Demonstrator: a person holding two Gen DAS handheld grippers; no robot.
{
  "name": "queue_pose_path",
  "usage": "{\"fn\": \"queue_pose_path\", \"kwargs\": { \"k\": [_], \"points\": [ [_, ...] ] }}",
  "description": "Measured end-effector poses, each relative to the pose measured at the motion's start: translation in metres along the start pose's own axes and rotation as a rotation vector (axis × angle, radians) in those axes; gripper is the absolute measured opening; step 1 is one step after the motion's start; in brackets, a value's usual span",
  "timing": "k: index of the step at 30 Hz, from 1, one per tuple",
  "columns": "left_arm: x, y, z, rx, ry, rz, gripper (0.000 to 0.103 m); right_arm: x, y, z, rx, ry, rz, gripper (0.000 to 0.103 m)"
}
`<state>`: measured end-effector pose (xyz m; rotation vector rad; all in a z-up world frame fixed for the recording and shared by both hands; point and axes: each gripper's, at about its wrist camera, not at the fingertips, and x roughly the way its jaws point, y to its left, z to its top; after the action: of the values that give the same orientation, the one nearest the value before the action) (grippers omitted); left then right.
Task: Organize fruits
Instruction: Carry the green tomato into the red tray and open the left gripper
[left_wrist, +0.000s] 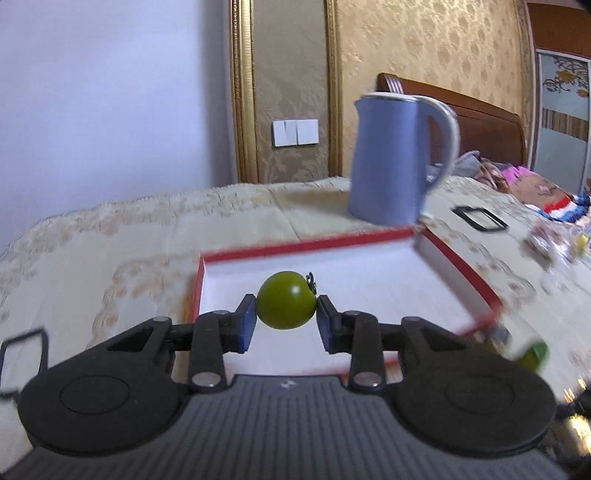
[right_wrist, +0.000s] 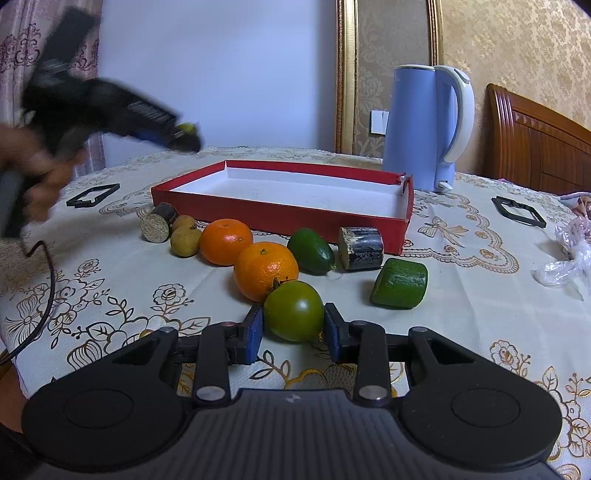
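Observation:
My left gripper (left_wrist: 287, 320) is shut on a small green tomato (left_wrist: 286, 305) and holds it in the air over the near-left part of the red box (left_wrist: 306, 246) with a white inside. In the right wrist view that gripper (right_wrist: 184, 134) is blurred, high at the left above the red box (right_wrist: 258, 218). My right gripper (right_wrist: 293, 326) has its blue pads on both sides of a second green tomato (right_wrist: 293, 310) that rests on the tablecloth. Two oranges (right_wrist: 266, 271), a green fruit (right_wrist: 311, 251) and two small brown fruits (right_wrist: 184, 240) lie in front of the box.
A blue kettle (right_wrist: 428, 125) stands behind the box's right end. A green chunk (right_wrist: 400, 284), a dark cylinder (right_wrist: 362, 248) and a smaller one (right_wrist: 159, 223) lie among the fruits. Black frames (right_wrist: 517, 210) and crumpled plastic (right_wrist: 569, 254) lie at the sides.

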<state>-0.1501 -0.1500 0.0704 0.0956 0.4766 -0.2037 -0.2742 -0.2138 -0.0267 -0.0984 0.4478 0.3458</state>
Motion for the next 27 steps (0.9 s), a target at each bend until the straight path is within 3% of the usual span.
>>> {"fn": "queue_pose_path", "kwargs": {
  "k": [8, 13, 20, 26, 27],
  "points": [
    [0.108, 0.017, 0.029, -0.115, 0.199, -0.036, 0.032, 0.0, 0.0, 0.001, -0.002, 0.008, -0.003, 0.034],
    [0.143, 0.02, 0.022, -0.12, 0.28, -0.014, 0.032, 0.0, 0.0, 0.0, 0.004, 0.005, -0.005, 0.034],
    [0.147, 0.008, 0.02, -0.025, 0.275, 0.015, 0.032, -0.001, -0.001, 0.0, 0.001, 0.004, 0.0, 0.034],
    [0.13, 0.009, 0.026, -0.038, 0.222, -0.006, 0.034, -0.001, -0.001, 0.0, 0.0, 0.005, 0.0, 0.034],
    [0.126, 0.01, 0.028, -0.037, 0.207, -0.006, 0.038, -0.001, -0.002, 0.0, 0.0, 0.005, 0.0, 0.034]
  ]
}}
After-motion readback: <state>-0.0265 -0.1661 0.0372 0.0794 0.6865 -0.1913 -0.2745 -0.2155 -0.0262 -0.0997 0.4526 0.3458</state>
